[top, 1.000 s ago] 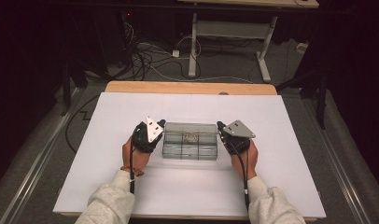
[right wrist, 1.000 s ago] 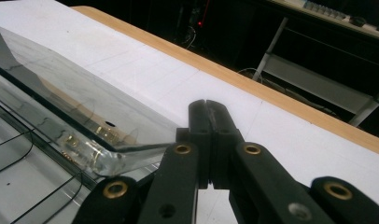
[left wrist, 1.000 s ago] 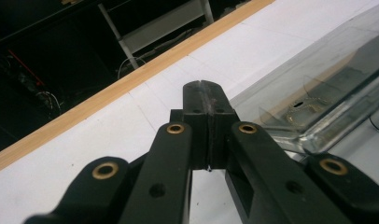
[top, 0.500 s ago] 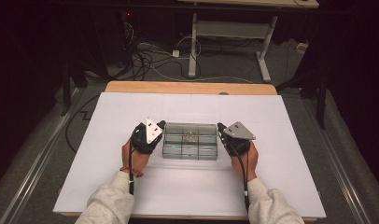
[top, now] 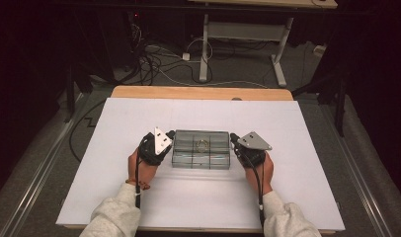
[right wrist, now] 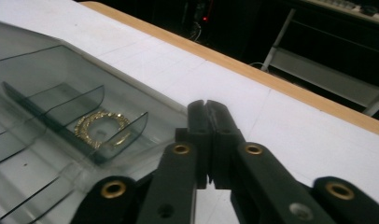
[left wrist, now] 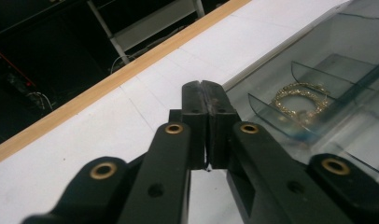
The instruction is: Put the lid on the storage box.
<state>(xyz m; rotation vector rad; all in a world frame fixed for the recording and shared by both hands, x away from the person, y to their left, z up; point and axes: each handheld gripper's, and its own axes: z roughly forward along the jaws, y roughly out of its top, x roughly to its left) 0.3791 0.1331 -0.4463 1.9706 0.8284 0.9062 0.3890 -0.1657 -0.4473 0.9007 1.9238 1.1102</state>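
A clear plastic compartment box (top: 201, 164) lies in the middle of the white table top. A gold chain bracelet (top: 202, 144) is coiled in one of its far compartments, and it also shows as a gold coil (left wrist: 302, 100) (right wrist: 101, 126) behind the clear dividers in both gripper views. My left gripper (top: 170, 134) (left wrist: 201, 86) rests at the box's left end, jaws together with nothing between them; they have just parted by a hair. At the box's right end my right gripper (top: 233, 138) (right wrist: 207, 105) sits shut and empty. Whether either tip touches the box wall (left wrist: 318, 46) (right wrist: 38, 56) I cannot tell.
The white sheet (top: 114, 197) covers the table, with a wooden strip (top: 201, 93) along its far edge. Beyond it are a dark floor with cables (top: 154, 59) and the legs of a second table (top: 248, 32). Both forearms in light sleeves come in from the bottom.
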